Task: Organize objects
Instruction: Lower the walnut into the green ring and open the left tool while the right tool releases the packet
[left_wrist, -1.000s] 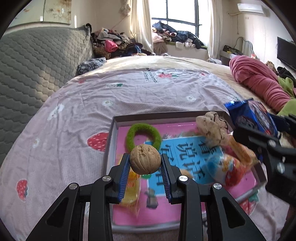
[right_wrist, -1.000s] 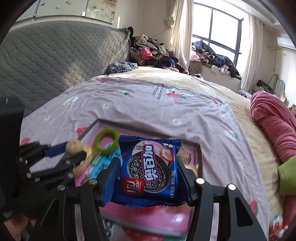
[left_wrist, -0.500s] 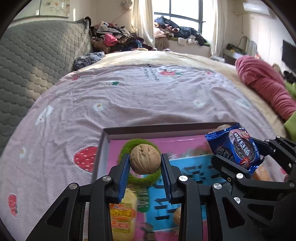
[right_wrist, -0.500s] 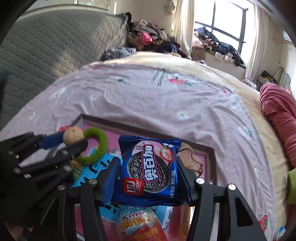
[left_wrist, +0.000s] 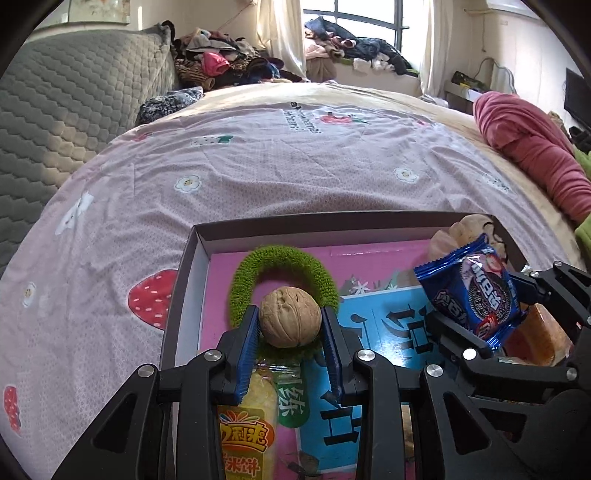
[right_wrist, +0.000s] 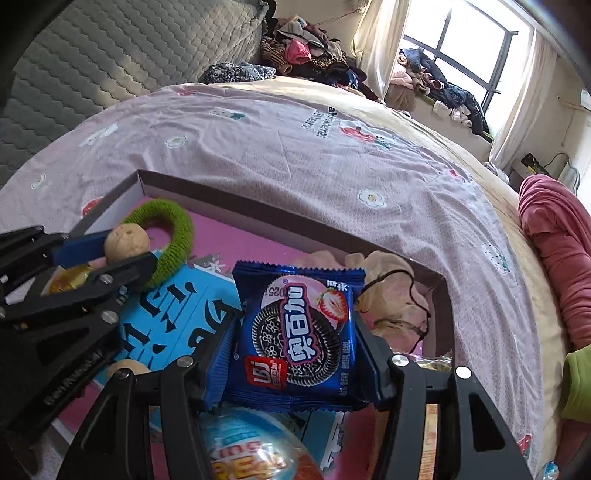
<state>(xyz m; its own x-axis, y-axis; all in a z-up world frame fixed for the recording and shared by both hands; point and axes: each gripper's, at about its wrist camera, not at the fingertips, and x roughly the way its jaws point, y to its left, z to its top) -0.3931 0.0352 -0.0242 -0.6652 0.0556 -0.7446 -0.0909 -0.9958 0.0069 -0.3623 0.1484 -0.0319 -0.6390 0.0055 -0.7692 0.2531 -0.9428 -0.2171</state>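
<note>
My left gripper (left_wrist: 290, 325) is shut on a walnut (left_wrist: 290, 316) and holds it over a green fuzzy hair tie (left_wrist: 282, 266) in the far left corner of a shallow box (left_wrist: 317, 225). The box has a pink and blue printed floor. My right gripper (right_wrist: 295, 339) is shut on a blue cookie packet (right_wrist: 295, 332), held over the box's right half. In the right wrist view the walnut (right_wrist: 126, 238) and hair tie (right_wrist: 173, 236) show at the left. A yellow snack pack (left_wrist: 245, 435) lies under the left fingers.
The box sits on a bed with a pink strawberry-print sheet (left_wrist: 258, 158). Inside it lie a beige crumpled cloth with a cord (right_wrist: 391, 291), an egg-shaped candy (right_wrist: 255, 446) and a second walnut (right_wrist: 127, 367). A grey quilted headboard (left_wrist: 66, 103) stands left, a red blanket (left_wrist: 532, 155) right.
Both grippers have sunk toward the box with their loads. The walnut has moved forward over the hair tie, and the cookie packet has come down over the box's right side.
</note>
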